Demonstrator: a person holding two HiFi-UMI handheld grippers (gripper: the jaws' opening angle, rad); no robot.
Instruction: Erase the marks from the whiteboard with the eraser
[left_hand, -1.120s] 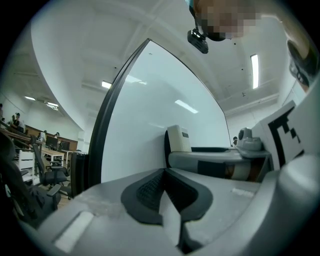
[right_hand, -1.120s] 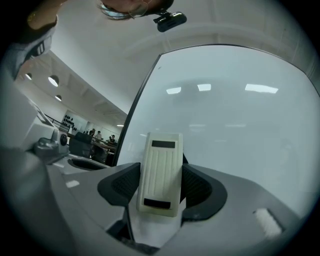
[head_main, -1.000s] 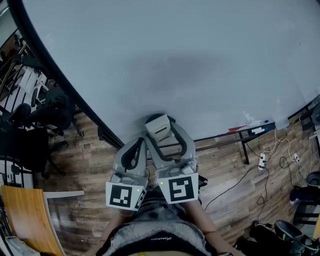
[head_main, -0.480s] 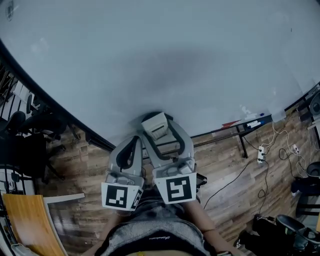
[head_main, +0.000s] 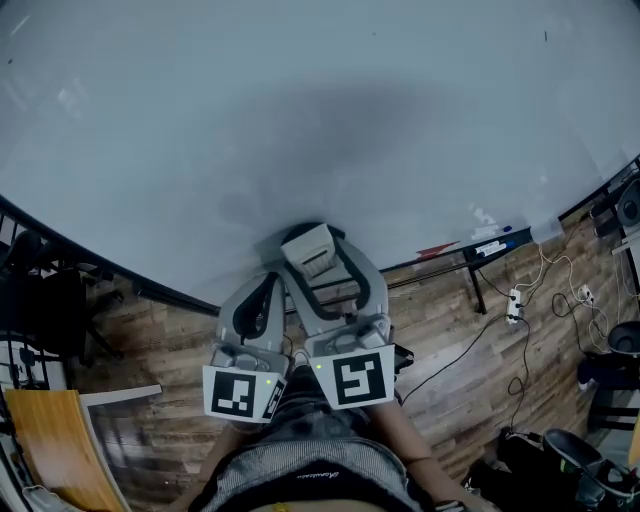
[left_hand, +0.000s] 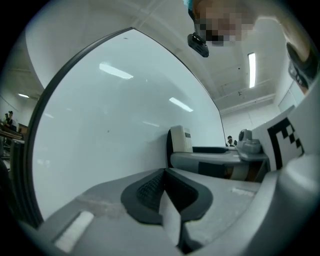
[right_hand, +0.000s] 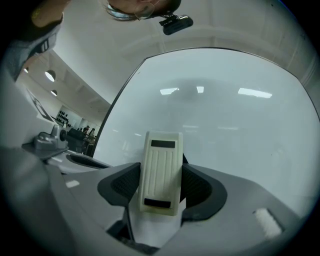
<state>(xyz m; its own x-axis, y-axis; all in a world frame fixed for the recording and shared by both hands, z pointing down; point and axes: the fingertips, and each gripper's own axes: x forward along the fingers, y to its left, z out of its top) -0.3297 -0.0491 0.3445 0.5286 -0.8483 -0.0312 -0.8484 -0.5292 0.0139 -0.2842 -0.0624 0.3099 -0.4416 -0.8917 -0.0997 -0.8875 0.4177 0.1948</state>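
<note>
Cream eraser (right_hand: 160, 172) sits gripped in the jaws of the right gripper (right_hand: 160, 186) at six o'clock on the whiteboard (head_main: 300, 110), left gripper (left_hand: 163, 194) at its eight o'clock, jaws closed

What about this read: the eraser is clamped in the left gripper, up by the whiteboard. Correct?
Wrong on the side. The eraser is clamped in the right gripper, up by the whiteboard. The right gripper view shows its jaws closed on the eraser's two sides. The left gripper view shows the left gripper with its jaws together and nothing between them.
</note>
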